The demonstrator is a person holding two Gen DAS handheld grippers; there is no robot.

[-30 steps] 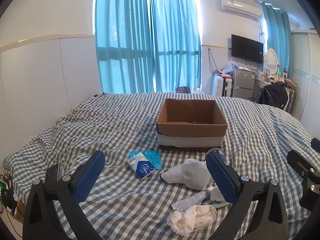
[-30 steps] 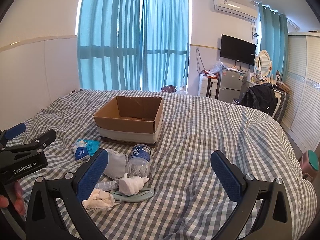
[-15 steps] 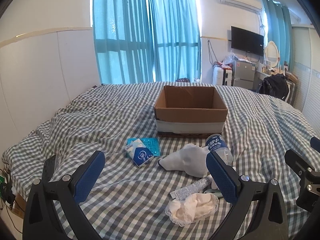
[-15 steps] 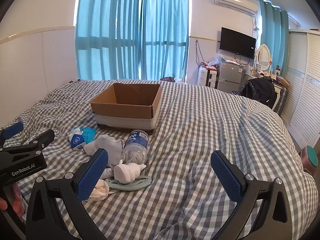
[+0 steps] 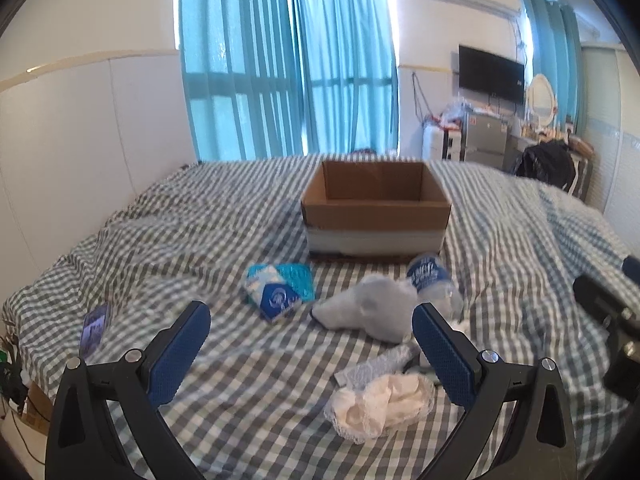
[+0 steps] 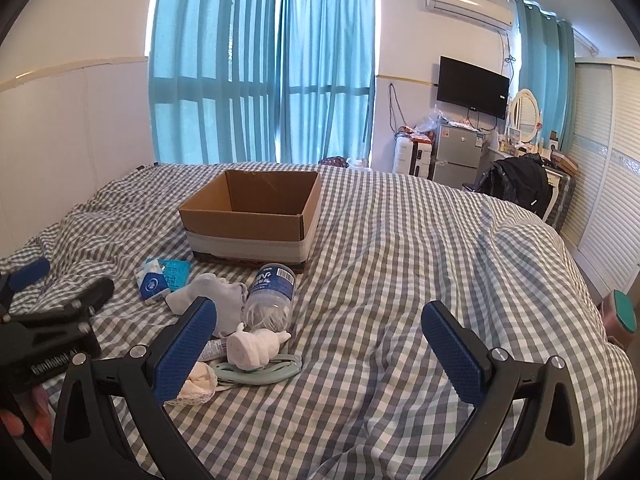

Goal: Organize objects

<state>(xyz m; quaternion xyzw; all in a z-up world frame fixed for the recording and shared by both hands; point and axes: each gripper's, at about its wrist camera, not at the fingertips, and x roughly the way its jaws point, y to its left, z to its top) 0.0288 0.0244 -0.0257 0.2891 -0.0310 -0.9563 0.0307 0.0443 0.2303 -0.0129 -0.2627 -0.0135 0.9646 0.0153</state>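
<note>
Both grippers had moved closer to the pile of things on the bed (image 6: 400, 280), so the things looked bigger than they did a second before. Nothing on the bed had moved. The cardboard box (image 5: 376, 212) still sat open in the middle, and I could see nothing inside it.

The left gripper (image 5: 308, 340) had its jaws wide and held nothing. It pointed at the tissue pack (image 5: 274, 294) and the grey sock (image 5: 372, 308). The right gripper (image 6: 320, 344) also had its jaws wide and held nothing.

The water bottle (image 6: 272, 292) lay just in front of the box. The white toy (image 6: 254, 346) touched the green hair clips (image 6: 260, 372), near the crumpled white cloth (image 5: 380, 404).

I think the tidying had not started yet. The first pick was likely coming soon.
</note>
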